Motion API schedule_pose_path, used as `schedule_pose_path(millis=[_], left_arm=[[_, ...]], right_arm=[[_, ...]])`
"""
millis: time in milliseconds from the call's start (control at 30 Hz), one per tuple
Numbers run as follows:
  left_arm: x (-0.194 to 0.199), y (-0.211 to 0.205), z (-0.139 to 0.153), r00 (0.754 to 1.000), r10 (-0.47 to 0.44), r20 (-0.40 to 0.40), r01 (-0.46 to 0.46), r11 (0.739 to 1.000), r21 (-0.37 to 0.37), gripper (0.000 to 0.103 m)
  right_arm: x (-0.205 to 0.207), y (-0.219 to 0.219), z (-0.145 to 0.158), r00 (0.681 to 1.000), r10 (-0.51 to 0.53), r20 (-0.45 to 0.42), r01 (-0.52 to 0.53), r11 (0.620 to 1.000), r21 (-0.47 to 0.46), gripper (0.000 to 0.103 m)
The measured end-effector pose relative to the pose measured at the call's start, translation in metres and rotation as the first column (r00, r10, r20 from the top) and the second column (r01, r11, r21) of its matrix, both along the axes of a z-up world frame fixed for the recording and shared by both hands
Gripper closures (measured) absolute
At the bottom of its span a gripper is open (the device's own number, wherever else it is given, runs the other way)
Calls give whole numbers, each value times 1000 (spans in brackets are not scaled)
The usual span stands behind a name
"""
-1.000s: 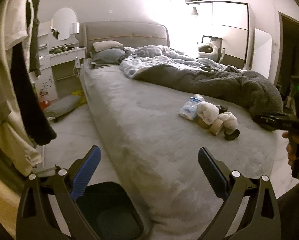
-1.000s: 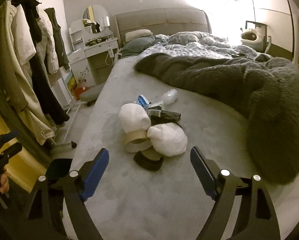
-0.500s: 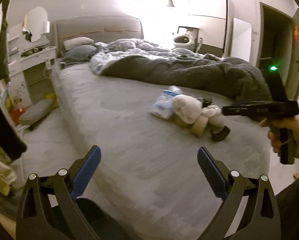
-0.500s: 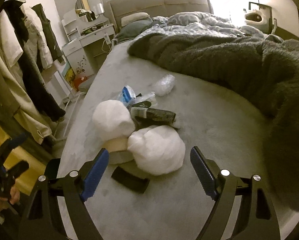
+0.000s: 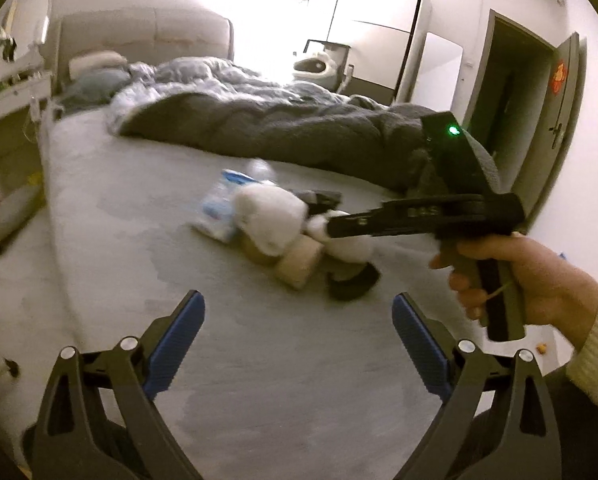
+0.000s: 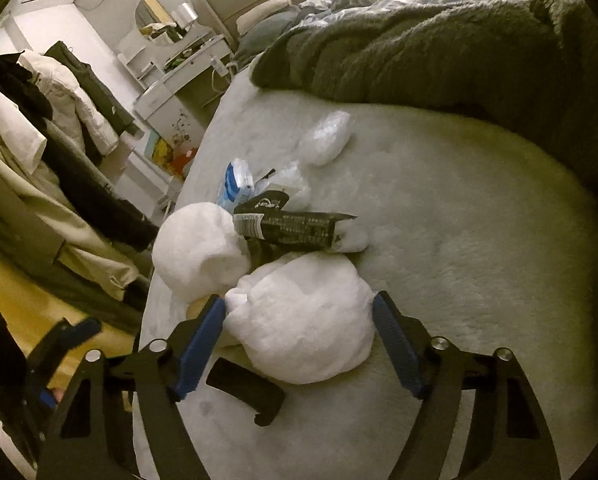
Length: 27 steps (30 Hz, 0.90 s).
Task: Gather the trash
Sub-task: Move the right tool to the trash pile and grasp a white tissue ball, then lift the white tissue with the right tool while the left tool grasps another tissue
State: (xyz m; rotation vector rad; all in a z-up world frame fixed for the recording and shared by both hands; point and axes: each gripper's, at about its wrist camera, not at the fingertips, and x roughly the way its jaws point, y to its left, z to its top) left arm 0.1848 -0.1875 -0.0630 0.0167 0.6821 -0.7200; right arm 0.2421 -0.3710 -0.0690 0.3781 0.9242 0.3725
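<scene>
The right gripper (image 6: 297,330) is closing in around a white fluffy ball (image 6: 303,320) that is lying low in the middle of the right wrist picture, on the grey bed (image 6: 459,220). A second ago this gripper was far back from the trash pile and its blue pads were wide apart; now it has come down close, and its jaws have just been closing with the ball between them. The left blue pad (image 6: 203,340) is touching the ball's side and the right pad is just at its other edge, but I cannot tell if they are squeezing it yet, so the ball is not really grabbed. The ball is resting on the bed, touching the other trash: a second white ball (image 6: 197,248) to its upper left, a black wrapper box (image 6: 295,230) just above it, a blue and white packet (image 6: 235,180) higher up, and a flat black piece (image 6: 245,390) below it. In the left wrist picture, the left gripper (image 5: 299,332) at the bottom is wide open and holding nothing, hanging over bare bed near the pile. It has swung toward the pile too. The right hand (image 5: 539,280) is showing at the right of that picture, holding its tool. This looks like the first pick of the trash, with the whole pile waiting on the bed.
</scene>
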Motion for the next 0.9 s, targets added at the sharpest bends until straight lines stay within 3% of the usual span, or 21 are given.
schedule_pose_path(millis=[133,300,533,667,900], left_arm=[[1,-22,-9,999,-21,-41,21,1000,-1,10],[2,-50,-21,997,-35,-67,36,999,9,13],[8,-74,-33,995,55,-79,-50,997,64,15],[16,-86,-39,989,117,-87,-108,989,99,22],[22,-103,-41,985,150,-89,-137,982,131,24]], right_arm=[[1,-1,1,1000,5,-8,-5,1000,-22,50],[-5,-11,2,1000,4,-6,-4,1000,-2,59],[-19,-39,13,999,-26,23,24,997,78,60],[-27,-52,20,998,-40,49,35,995,92,60],[-35,-69,27,995,-63,77,55,993,106,60]])
